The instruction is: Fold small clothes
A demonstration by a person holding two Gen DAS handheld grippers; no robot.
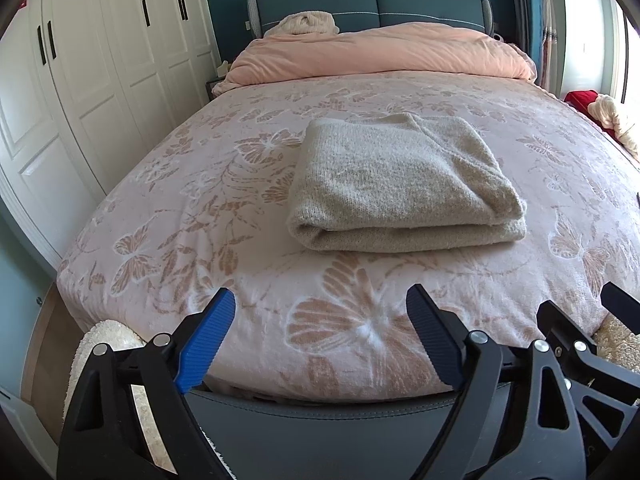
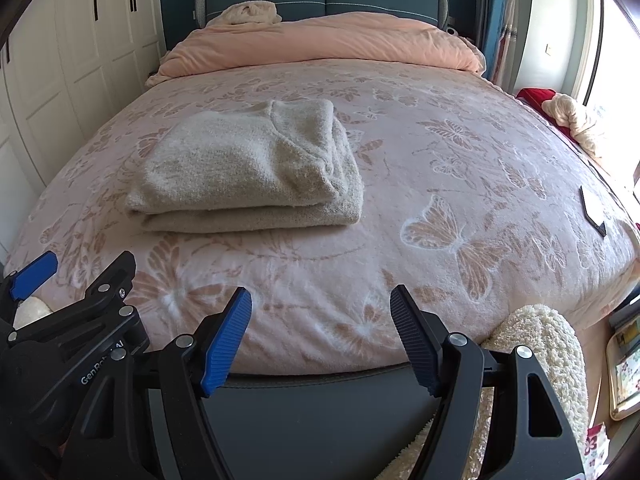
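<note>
Beige knitted garment (image 1: pixel 404 184), folded into a thick rectangle, lies on a pink butterfly-patterned bedspread (image 1: pixel 200 220) near the middle of the bed, its folded edge facing the cameras. Left gripper (image 1: pixel 320 308) hangs above the bed's near edge, fingers (image 1: pixel 212 336) spread wide with nothing between them. Right gripper (image 2: pixel 320 308) sits just beside it, fingers (image 2: pixel 228 340) likewise apart and empty. Both are well short of the garment. A peach duvet (image 1: pixel 380 52) is bunched by the headboard.

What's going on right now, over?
Left gripper and right gripper open, empty. Beige knit sweater folded on bed, untouched. Nothing in the way.
</note>
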